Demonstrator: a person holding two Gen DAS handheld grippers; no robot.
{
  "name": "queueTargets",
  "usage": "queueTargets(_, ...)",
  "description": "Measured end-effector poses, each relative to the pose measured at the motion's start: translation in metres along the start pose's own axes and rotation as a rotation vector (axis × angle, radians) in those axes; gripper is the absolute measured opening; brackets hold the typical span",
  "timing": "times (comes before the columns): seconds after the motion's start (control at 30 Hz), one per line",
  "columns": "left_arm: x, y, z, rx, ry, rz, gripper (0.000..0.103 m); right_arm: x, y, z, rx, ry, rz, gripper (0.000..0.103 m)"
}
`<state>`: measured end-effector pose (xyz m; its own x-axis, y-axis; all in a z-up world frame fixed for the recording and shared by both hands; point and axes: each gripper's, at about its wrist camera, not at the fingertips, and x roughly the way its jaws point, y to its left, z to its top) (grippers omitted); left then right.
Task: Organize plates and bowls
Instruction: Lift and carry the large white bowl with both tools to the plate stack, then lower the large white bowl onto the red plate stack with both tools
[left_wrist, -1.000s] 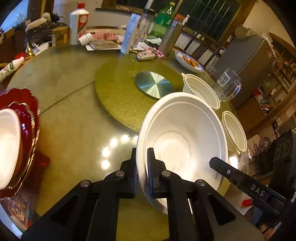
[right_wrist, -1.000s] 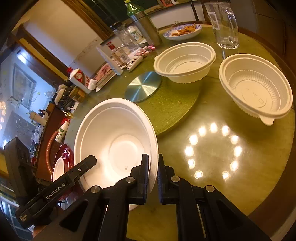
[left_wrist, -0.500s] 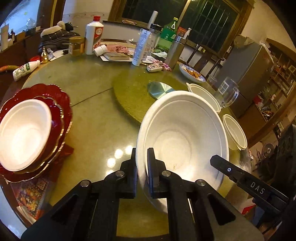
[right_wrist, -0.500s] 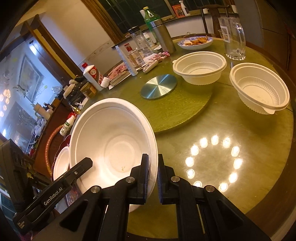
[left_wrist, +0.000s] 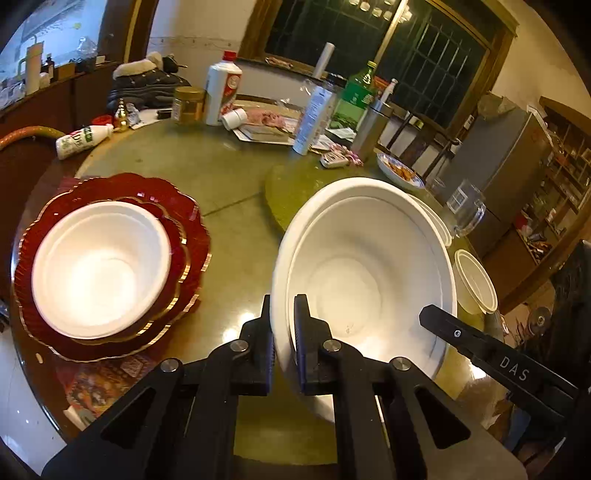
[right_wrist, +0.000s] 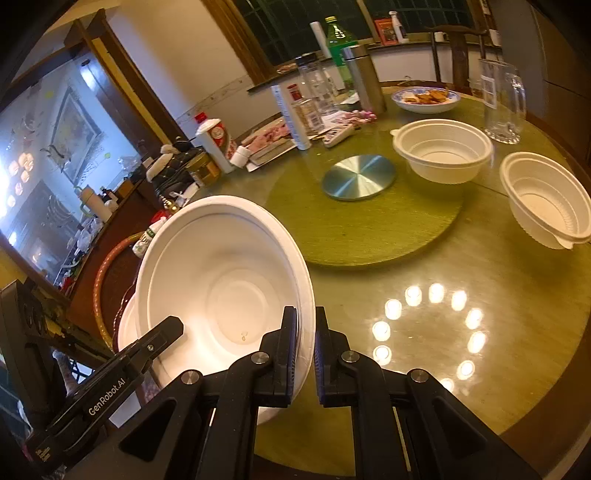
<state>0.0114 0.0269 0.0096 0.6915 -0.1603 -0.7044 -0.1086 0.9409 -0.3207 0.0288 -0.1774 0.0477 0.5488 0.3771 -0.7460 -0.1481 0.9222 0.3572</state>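
Observation:
Both grippers hold one large white bowl (left_wrist: 369, 266) by opposite rims, lifted above the table. My left gripper (left_wrist: 282, 332) is shut on its left rim. My right gripper (right_wrist: 306, 343) is shut on its right rim; the bowl (right_wrist: 221, 288) fills the lower left of the right wrist view. A stack of red scalloped plates (left_wrist: 184, 206) with a white bowl (left_wrist: 99, 262) on top lies at the table's left edge. Two smaller white ribbed bowls (right_wrist: 443, 149) (right_wrist: 546, 203) sit at the right.
A green turntable (right_wrist: 369, 225) with a round metal disc (right_wrist: 358, 177) lies mid-table. Bottles (left_wrist: 221, 88), a flask (right_wrist: 364, 77), a glass mug (right_wrist: 504, 99) and a food plate (right_wrist: 424, 99) crowd the far side. The table edge runs near me.
The held bowl has been lifted and carried left toward the red plate stack, which has come fully into the left wrist view. Both grippers stay shut on the rim.

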Motion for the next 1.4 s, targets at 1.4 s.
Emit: queueTargets(1.4,-0.049,0.119,0.020,-0.195,-0.141,0.161,0.007,0.054,0.149,0.011,-0.220,0.067,0.148,0.008)
